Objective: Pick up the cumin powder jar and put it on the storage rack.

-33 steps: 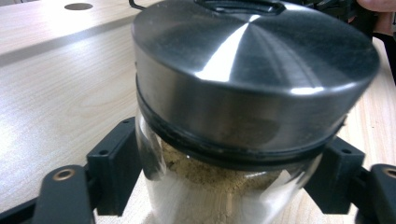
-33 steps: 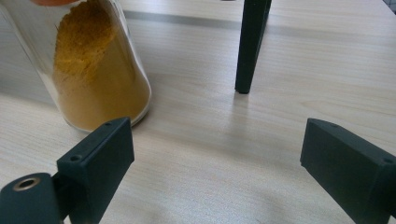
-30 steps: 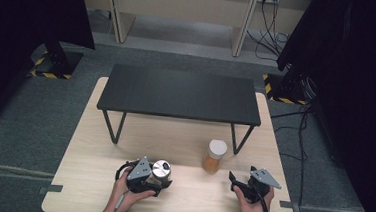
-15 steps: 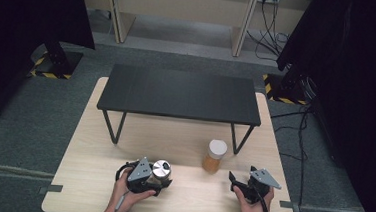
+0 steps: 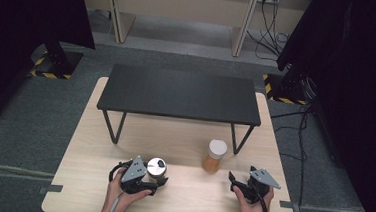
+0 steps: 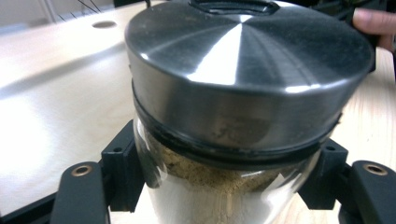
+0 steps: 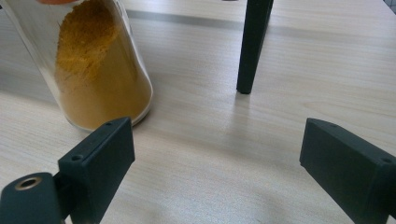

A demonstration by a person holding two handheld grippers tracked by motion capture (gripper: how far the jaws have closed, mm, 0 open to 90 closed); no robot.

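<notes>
Silver-lidded jar, orange-filled white-capped jar, black shelf, pale wood table.

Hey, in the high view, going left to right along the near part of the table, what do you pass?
Left tool shut on the steel-lidded jar → jar of orange powder with a pale lid → right tool, open with nothing in it.

Left tongs clamped; right tongs apparently agape

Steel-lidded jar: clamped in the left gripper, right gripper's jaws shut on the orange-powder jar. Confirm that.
Wrong on the right gripper: the right gripper view shows its jaws standing open on nothing, the orange-powder jar ahead. The left gripper does clamp the steel-lidded jar.
</notes>
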